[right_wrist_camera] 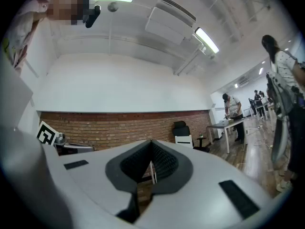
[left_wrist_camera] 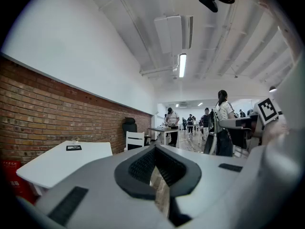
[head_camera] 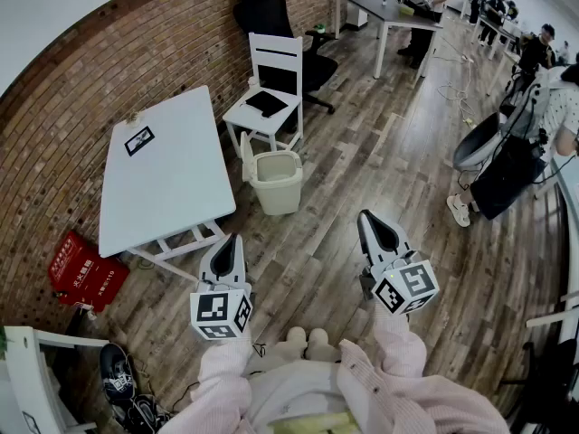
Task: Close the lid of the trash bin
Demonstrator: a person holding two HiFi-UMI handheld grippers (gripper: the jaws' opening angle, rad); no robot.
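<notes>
head view: left gripper point(head_camera: 232, 246) and right gripper point(head_camera: 370, 223) closed, empty; gripper views miss trash bin point(head_camera: 276, 182).

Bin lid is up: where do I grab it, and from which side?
Grip the lid by its free top edge, probably coming from above. It stands upright, hinged at the rim of the trash bin on the side toward the table, so that edge is exposed.

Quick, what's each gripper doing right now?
Left gripper: closed, holding nothing.
Right gripper: closed, holding nothing.
</notes>
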